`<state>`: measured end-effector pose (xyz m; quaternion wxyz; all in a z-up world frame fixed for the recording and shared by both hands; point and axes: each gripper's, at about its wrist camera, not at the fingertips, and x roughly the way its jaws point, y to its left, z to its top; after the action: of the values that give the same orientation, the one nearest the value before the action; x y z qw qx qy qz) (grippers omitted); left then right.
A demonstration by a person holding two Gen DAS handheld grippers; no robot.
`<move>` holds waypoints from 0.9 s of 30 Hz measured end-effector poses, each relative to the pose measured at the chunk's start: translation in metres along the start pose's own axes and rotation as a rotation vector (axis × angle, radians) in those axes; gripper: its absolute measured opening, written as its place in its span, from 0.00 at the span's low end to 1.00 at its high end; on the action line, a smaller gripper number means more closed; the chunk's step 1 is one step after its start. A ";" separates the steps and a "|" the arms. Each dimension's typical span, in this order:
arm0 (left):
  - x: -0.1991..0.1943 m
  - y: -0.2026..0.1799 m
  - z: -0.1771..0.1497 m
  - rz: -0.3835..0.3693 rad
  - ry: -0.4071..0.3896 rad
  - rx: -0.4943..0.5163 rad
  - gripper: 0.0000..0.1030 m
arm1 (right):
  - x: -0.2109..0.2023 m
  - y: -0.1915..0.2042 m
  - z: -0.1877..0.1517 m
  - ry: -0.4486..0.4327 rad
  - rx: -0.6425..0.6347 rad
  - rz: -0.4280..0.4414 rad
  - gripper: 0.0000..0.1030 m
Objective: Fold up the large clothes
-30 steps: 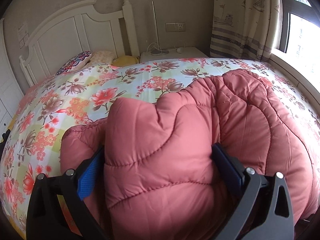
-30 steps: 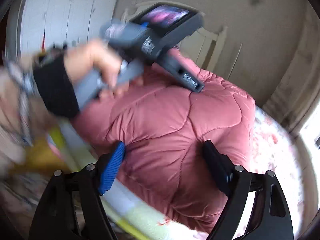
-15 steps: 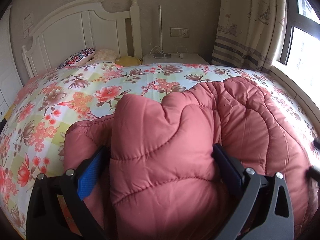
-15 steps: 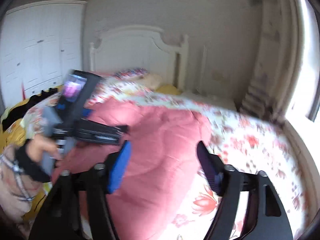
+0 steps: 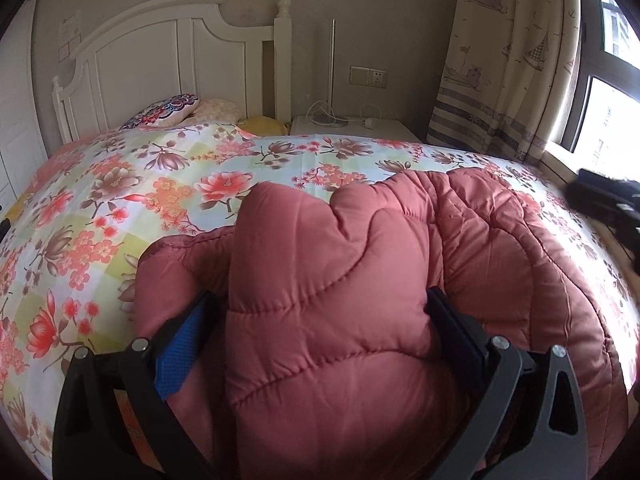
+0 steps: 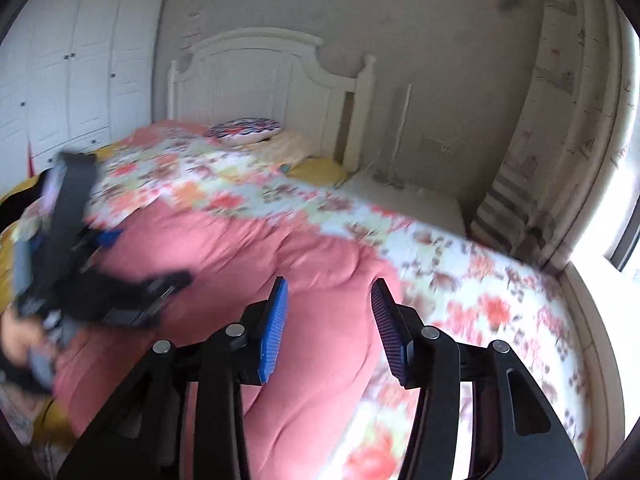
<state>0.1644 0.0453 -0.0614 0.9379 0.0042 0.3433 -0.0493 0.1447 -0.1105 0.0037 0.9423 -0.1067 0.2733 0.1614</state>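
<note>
Left wrist view: left gripper (image 5: 320, 320), angled downward, clamped a thick fold of the pink quilted jacket (image 5: 360, 280) at lower centre on the floral bedspread (image 5: 100, 208); headboard (image 5: 160, 60) upper left. Right wrist view: right gripper (image 6: 328, 320) was closing, empty, above the jacket; wardrobe (image 6: 72, 60) upper left.

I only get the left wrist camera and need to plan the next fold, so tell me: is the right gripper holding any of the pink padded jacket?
Observer: No. The right gripper holds nothing; its jaws are closing with no cloth between them, above the pink padded jacket.
Operator: Which part is it over?
Observer: The jacket's window-side edge, where the floral bedspread begins.
Operator: What's left of the bed?
Observer: A white wardrobe with several doors and dark knobs.
</note>
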 end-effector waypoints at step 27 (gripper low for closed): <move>-0.007 0.004 -0.001 0.028 0.050 0.005 0.98 | 0.124 -0.021 0.036 0.226 0.095 0.174 0.49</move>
<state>0.1586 0.0495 -0.0575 0.9296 0.0127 0.3664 -0.0369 0.2681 -0.0889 -0.0325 0.8919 -0.0555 0.3932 0.2165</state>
